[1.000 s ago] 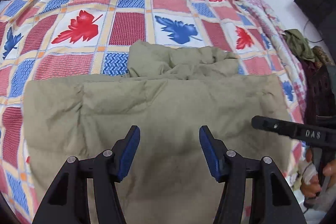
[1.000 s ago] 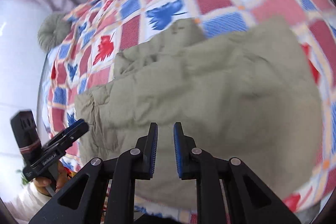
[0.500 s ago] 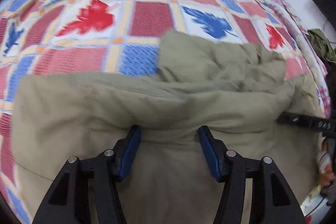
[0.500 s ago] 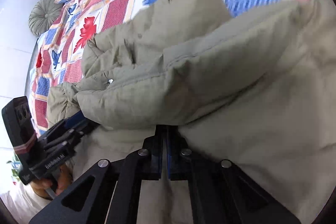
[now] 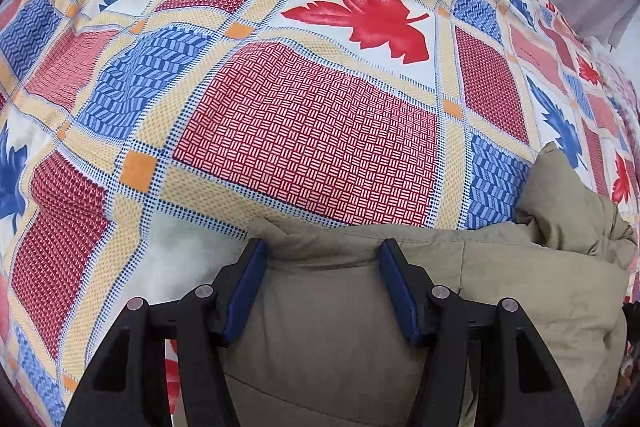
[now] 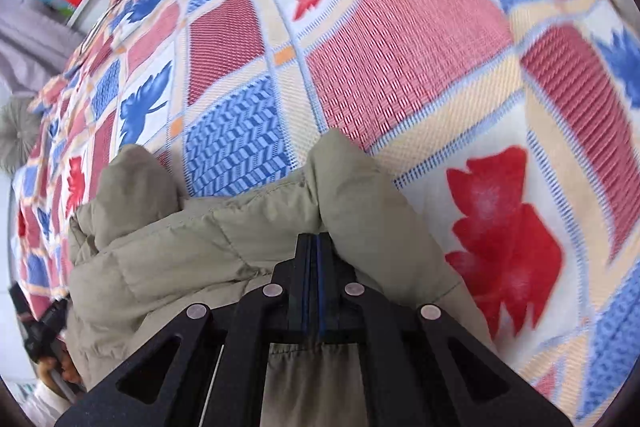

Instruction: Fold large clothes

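On the bed [image 5: 312, 131], the jacket [image 5: 500, 279] looks mid-fold. Right gripper [image 6: 316, 247] is clamped on its edge; left gripper [image 5: 320, 259] straddles fabric, jaws apart. Flattening remains.

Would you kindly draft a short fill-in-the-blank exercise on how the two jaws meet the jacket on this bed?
1. The padded jacket is ____ in colour.
2. The right gripper has its jaws ____ on a fold of the jacket.
3. The left gripper has its jaws apart, with the jacket's ____ between them.
4. The leaf on the bedspread straight beyond the left gripper is ____.

Missing words: olive green; shut; edge; red
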`<state>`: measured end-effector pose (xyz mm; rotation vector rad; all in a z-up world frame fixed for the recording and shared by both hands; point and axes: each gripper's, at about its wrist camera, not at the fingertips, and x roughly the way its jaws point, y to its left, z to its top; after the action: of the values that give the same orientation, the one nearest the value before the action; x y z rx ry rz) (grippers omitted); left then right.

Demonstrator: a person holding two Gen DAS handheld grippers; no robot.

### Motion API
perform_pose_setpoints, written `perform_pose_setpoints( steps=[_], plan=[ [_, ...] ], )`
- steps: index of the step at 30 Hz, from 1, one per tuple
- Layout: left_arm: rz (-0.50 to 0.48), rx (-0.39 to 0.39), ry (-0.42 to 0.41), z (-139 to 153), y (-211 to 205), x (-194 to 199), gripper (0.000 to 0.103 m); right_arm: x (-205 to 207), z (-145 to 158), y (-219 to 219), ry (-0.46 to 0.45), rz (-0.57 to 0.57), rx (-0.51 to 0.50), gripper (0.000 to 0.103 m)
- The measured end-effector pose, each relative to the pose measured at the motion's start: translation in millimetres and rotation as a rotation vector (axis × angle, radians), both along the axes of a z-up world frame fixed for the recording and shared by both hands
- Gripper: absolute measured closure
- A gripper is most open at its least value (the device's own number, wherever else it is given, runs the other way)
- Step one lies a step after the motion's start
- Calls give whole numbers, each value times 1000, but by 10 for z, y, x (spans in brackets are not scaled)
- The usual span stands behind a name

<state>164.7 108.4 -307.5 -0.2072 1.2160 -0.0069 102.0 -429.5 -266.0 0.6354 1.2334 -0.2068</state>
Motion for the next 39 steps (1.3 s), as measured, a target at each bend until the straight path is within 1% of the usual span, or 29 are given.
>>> perform_pose_setpoints(
  steps=[4, 7, 9, 10, 11, 14, 19, 23, 28, 33, 34, 35, 36, 39],
  plan=[
    [-4, 29, -9, -40, -42, 35, 41, 72, -111, -42, -3, -19, -12, 103],
    [-3, 43, 1, 35, -53, 35, 41, 103, -89, -7, 10, -22, -21, 103],
    [0, 60, 14, 130, -54, 27, 41, 94, -20, -8, 30, -38, -21, 102],
    [0, 69, 16, 195, -44, 7, 41, 85, 35, -1, 38, -40, -24, 99],
    [-1, 75, 16, 256, -33, -17, 41, 77, 88, 15, 48, -35, -36, 97],
    [-7, 78, 17, 425, 21, -114, 41, 17, 237, 74, 60, -16, -63, 97],
    [-8, 73, 34, 653, 148, -404, 41, -232, 489, 199, 55, -13, -59, 97],
    [-17, 67, 61, 728, 196, -652, 41, -441, 665, 366, 54, 11, -56, 96],
    [-51, 74, 93, 774, 177, -936, 41, -709, 755, 618, 87, 40, -35, 96],
    [-70, 50, 112, 845, 172, -1113, 41, -964, 778, 871, 113, 47, 8, 96],
    [-74, 44, 118, 848, 172, -1131, 34, -1000, 772, 918, 120, 48, 16, 96],
    [-78, 38, 125, 849, 169, -1154, 16, -1033, 765, 960, 126, 49, 26, 96],
    [-78, 38, 120, 861, 168, -1186, 12, -1063, 756, 1005, 131, 49, 36, 96],
    [-102, 53, 114, 868, 143, -1235, 11, -1117, 730, 1128, 145, 52, 53, 96]
  ],
)
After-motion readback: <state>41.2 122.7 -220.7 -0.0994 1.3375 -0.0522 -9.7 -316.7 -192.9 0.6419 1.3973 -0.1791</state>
